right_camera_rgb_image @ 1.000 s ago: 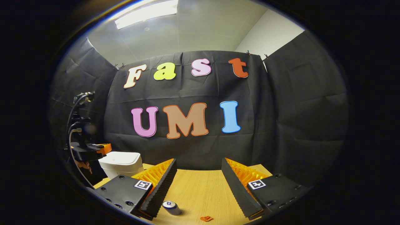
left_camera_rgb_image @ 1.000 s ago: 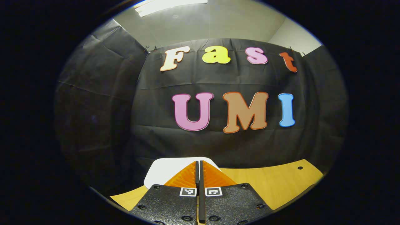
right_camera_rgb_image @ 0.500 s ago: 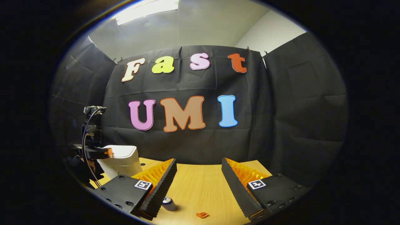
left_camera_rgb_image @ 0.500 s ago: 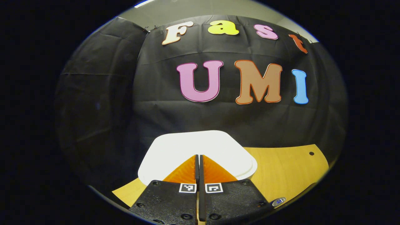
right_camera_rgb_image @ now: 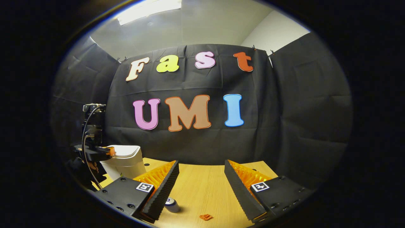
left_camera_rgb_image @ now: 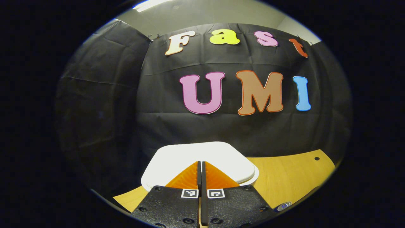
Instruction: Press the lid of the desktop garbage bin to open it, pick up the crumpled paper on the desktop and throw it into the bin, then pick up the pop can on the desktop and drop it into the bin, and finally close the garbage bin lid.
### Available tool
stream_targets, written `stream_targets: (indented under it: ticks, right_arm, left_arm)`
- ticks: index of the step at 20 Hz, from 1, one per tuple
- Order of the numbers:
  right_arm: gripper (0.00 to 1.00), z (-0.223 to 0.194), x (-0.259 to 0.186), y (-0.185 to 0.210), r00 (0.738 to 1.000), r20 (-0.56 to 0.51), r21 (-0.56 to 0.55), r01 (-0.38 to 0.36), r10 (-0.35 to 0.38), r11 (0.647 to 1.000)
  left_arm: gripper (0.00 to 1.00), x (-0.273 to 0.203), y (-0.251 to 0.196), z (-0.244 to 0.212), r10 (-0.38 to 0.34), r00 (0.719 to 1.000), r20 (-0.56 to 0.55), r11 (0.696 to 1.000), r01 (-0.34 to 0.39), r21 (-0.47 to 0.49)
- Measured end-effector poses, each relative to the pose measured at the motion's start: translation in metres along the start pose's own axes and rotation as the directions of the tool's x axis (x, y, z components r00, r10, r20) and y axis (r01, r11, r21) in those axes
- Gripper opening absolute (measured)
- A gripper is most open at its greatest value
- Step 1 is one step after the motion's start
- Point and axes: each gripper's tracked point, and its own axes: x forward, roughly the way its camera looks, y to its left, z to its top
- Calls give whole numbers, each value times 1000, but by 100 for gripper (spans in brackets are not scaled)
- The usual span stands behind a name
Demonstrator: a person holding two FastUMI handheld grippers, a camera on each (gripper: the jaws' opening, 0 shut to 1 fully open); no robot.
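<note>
One hand-held gripper (left_camera_rgb_image: 201, 163) over bin lid (left_camera_rgb_image: 177, 156)

Black screwed gripper bodies (left_camera_rgb_image: 202, 209), square coded markers, ridged jaws.

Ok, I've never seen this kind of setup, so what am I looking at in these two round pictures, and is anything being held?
No robot arm here: a person holds a two-finger gripper in each hand, and each gripper carries a fisheye camera looking forward along its own fingers.

In the left gripper view, the left gripper is at the bottom, its fingers closed together over the white lid of the garbage bin, which looks closed. They grip nothing. Whether the tips touch the lid I cannot tell.

In the right gripper view, the right gripper is open and empty above the wooden table. This view also shows the other gripper farther off on the left, at the garbage bin.

On the table lie a pop can on its side and a small orange scrap, perhaps the crumpled paper.
</note>
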Motion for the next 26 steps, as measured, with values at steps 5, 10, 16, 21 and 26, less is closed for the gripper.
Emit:
stream_targets:
  ticks: [5, 10, 16, 21, 26]
  right_arm:
    - [96, -11, 7, 2, 1000, -16, -17, -18, 17, 1000]
    - [96, -29, 16, 2, 998, -43, -19, -43, 42, 999]
    - [96, -103, 39, -5, 978, -203, -30, -60, 53, 998]
    - [96, -188, 55, -8, 922, -382, -64, -96, 64, 993]
    - [97, -270, 55, -14, 819, -569, -38, -108, 67, 993]
  left_arm:
    - [65, -34, -18, 62, -34, 985, 171, 999, 26, 48]
    - [82, -64, -29, 82, -57, 973, 226, 998, 61, -13]
    - [94, -114, -42, 88, -98, 956, 276, 994, 109, -26]
    - [94, -139, -47, 84, -106, 955, 277, 993, 118, -27]
    - [94, -153, -40, 79, -81, 963, 255, 996, 88, -15]
